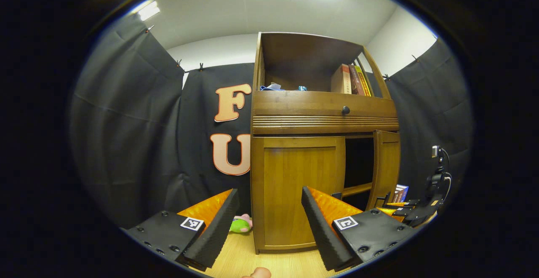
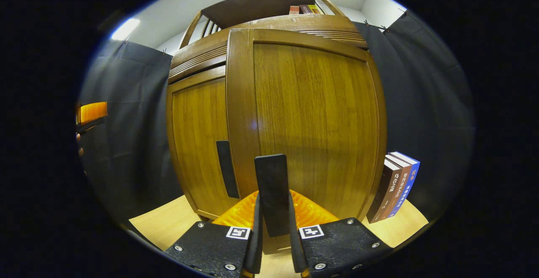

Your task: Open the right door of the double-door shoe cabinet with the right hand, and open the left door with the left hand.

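Before the right gripper [image 2: 273, 244], apparently clamping its handle, right door [image 2: 311, 126] ajar.

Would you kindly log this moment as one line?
right gripper: shut on black door handle | brown wooden right door: ajar | left gripper: open | left door: closed

Left gripper view: rides low, set back from the shoe cabinet [image 1: 320, 143], facing its front squarely; takes in the whole cabinet from floor [image 1: 244, 257] to ceiling, with the curtain wall on either side.

Right gripper view: rides low and very near the cabinet, angled upward at the outer face of the right door [image 2: 311, 126], which stands swung out from the left door [image 2: 198, 143].

Shared: the cabinet, both doors, the top-shelf books [image 1: 351, 80] [image 2: 304, 9], the wooden floor.
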`<action>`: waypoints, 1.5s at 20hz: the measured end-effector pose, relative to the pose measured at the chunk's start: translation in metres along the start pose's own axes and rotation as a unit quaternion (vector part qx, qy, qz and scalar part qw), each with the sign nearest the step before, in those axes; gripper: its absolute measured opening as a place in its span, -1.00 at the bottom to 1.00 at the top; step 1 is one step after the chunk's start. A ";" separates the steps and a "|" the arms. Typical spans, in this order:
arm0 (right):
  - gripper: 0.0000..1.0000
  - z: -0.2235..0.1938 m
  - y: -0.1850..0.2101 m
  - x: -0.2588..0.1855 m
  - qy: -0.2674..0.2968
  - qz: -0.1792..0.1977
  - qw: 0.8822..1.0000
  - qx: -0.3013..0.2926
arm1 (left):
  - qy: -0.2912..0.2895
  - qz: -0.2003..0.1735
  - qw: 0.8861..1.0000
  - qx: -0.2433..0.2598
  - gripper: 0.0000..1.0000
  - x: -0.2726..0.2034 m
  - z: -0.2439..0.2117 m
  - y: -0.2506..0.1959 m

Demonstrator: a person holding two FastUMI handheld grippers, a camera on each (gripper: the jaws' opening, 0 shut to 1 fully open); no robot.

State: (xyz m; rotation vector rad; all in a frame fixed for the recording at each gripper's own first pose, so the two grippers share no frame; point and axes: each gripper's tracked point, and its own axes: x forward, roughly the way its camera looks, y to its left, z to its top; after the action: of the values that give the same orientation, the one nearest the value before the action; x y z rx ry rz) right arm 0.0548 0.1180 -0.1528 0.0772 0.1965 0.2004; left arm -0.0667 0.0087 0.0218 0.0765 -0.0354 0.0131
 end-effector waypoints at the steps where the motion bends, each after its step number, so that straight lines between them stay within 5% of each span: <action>1: -0.43 0.000 -0.002 -0.004 0.001 0.001 1.000 0.002 | 0.000 -0.003 1.000 0.000 0.90 -0.001 0.000 -0.003; 12: -0.44 -0.003 -0.034 -0.062 0.001 -0.010 1.000 0.004 | 0.007 -0.025 1.000 -0.008 0.90 -0.006 -0.003 -0.017; 13: -0.64 -0.003 -0.036 -0.066 0.000 -0.013 1.000 0.002 | 0.007 -0.027 1.000 -0.006 0.93 -0.008 -0.003 -0.018; 14: -0.48 -0.002 -0.039 -0.069 0.000 -0.017 1.000 0.002 | 0.008 -0.030 1.000 -0.005 0.96 -0.009 -0.004 -0.020; 25: -0.67 0.002 -0.083 -0.117 -0.005 -0.069 0.998 -0.004 | 0.006 -0.049 0.999 -0.010 0.89 -0.015 -0.003 -0.034; 27: -0.51 0.002 -0.088 -0.122 -0.006 -0.075 0.997 -0.004 | 0.004 -0.055 0.998 -0.011 0.92 -0.017 -0.002 -0.039; 28: -0.54 0.003 -0.090 -0.124 -0.006 -0.077 0.997 -0.004 | 0.004 -0.056 0.998 -0.010 0.90 -0.018 -0.001 -0.040; 29: -0.88 0.003 -0.093 -0.125 -0.006 -0.079 0.997 -0.003 | 0.004 -0.058 0.998 -0.008 0.93 -0.018 -0.001 -0.042; 30: -0.72 0.003 -0.095 -0.128 -0.007 -0.081 0.997 0.000 | 0.004 -0.059 0.998 -0.008 0.93 -0.019 -0.002 -0.044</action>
State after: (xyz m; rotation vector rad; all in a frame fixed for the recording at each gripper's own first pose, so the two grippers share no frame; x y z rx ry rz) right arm -0.0498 -0.0010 -0.1350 0.0623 0.1873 0.0387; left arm -0.0852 -0.0348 0.0161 0.0632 -0.0226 -0.1046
